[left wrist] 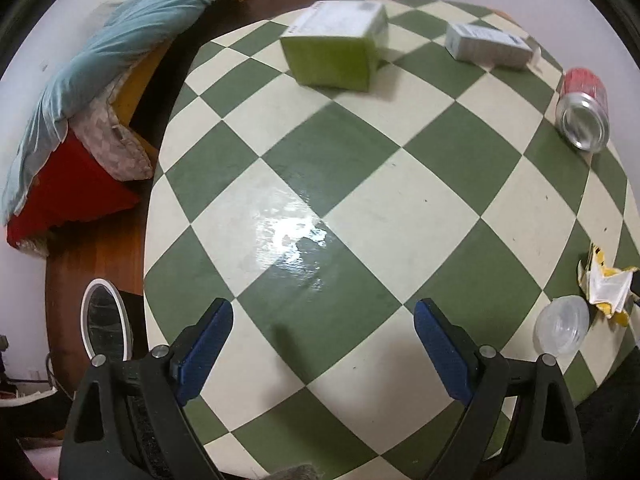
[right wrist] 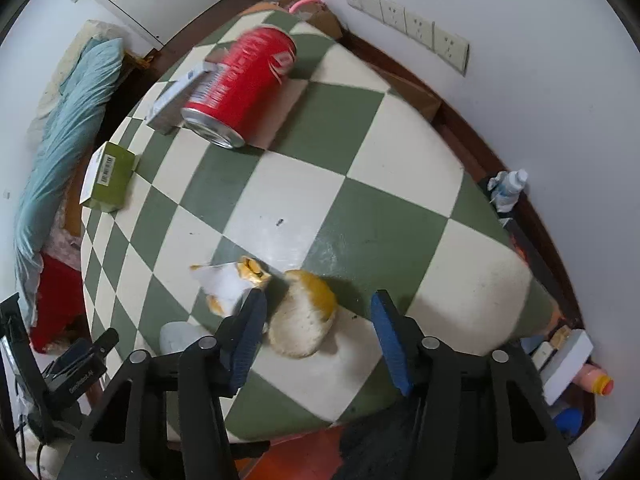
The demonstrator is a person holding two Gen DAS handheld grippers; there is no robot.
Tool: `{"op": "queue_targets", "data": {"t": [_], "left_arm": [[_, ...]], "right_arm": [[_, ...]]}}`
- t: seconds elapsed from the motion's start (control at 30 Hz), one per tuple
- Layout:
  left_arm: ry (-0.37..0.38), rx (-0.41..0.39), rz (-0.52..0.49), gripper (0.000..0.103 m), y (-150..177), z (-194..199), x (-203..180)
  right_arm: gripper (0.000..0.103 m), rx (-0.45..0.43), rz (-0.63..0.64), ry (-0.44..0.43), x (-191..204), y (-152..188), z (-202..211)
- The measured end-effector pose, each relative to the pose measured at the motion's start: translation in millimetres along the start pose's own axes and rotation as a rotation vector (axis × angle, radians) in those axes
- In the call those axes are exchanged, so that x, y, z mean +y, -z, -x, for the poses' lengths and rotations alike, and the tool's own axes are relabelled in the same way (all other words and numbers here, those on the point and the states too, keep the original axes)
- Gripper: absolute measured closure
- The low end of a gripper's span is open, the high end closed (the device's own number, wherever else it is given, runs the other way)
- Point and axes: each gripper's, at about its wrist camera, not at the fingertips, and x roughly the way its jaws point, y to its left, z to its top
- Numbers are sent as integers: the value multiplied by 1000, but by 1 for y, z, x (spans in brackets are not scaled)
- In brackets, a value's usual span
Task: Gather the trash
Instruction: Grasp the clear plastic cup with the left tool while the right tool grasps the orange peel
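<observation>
On the green-and-cream checkered table [left wrist: 360, 208] lie a green box [left wrist: 332, 52], a grey-white box [left wrist: 488, 46], a red can [left wrist: 584, 114] on its side, a crumpled yellow-white wrapper [left wrist: 608, 286] and a clear plastic lid [left wrist: 562, 326]. My left gripper [left wrist: 324, 320] hangs open over bare table, nothing between its blue pads. In the right wrist view a piece of bread [right wrist: 304, 316] lies between the fingers of my right gripper [right wrist: 320, 308]. The bread is close to the left finger and clear of the right one. The wrapper [right wrist: 232, 284] sits just beyond that left finger.
A white-rimmed bin [left wrist: 106, 320] stands on the floor off the table's left edge. A blue quilt [left wrist: 120, 52] and red cushion [left wrist: 72, 192] lie to the left. The red can [right wrist: 244, 84] and green box [right wrist: 108, 178] sit far across the table. Bottles [right wrist: 508, 188] stand by the right wall.
</observation>
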Motion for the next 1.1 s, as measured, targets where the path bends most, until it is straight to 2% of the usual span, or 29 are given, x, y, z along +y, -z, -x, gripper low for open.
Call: {"op": "queue_targets", "data": {"t": [0.07,0.13,0.17,0.2,0.23,0.4,0.6,0.7,0.8,0.9,0.97,1.1], "left_arm": [[-2,1,-9,10,1,1,-4],[6,-2,-21,10,2,5,-9],[17,-6,-26,10,2,8,-12],[47,-17,-35,10,3,15,-18],[67,-25,-50,10,2,20,-24],[216,-24,-171,10,9,41,-76],[263,23,-289,12,16,29,-132],[256,20,-320,12,19,25,-148],[246,24,-320,29,19,22,-155],[270,14,-296,45,18,25,-155],[273,4,-295,65,17,27,-154],[281,1,-293,67,17,31,-156]], "right_arm": [[55,-4,8,-20,0,1,-9],[73,-11,23,-39,2,3,-15],[77,-16,31,-44,5,4,-18],[89,-19,39,-50,5,6,-20],[91,-23,40,-51,5,8,-19],[93,-64,21,-13,-14,14,1],[93,-87,-17,38,-46,20,21],[93,-83,-35,45,-56,23,22],[93,-74,-40,41,-59,26,20],[93,-62,-29,37,-56,28,14],[93,-54,-18,33,-52,28,9],[93,-53,-6,31,-46,28,4]]}}
